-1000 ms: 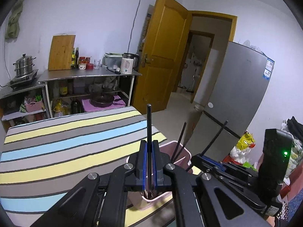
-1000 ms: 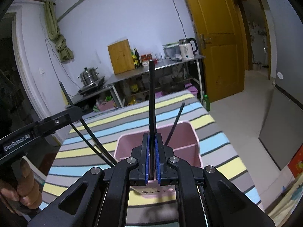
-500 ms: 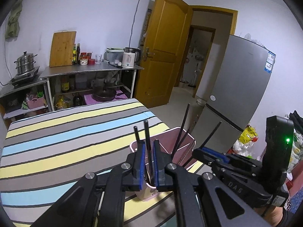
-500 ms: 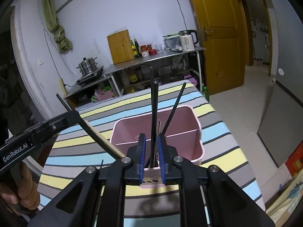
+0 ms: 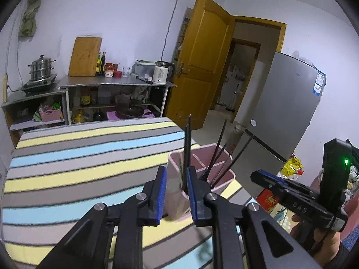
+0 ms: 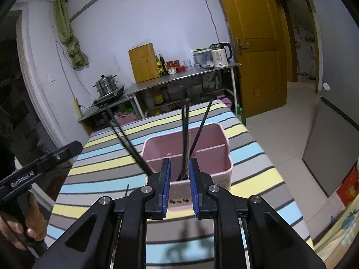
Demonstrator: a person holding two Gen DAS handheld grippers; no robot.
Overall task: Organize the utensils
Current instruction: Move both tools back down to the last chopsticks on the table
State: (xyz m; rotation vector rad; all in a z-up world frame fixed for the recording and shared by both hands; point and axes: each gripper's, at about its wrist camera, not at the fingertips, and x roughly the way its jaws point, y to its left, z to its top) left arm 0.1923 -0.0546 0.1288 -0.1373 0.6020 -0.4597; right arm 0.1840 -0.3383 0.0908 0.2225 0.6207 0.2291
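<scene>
The left tool [image 5: 176,187] is opening, a black chopstick [image 5: 187,152] standing free between its pads, already down in the pink holder [image 5: 221,180] just ahead. The right tool [image 6: 180,179] is opening too, its chopsticks [image 6: 185,139] released into the same holder [image 6: 221,170]. No loose utensils show on the striped table [image 5: 74,157]; the task looks nearly finished.

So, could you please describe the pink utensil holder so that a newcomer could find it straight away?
Start at the striped tablecloth that covers the table. The holder stands near its edge on the fridge side: a pink utensil holder, boxy, split by inner dividers, with black chopsticks leaning out of it. It is the only container on the cloth.
</scene>
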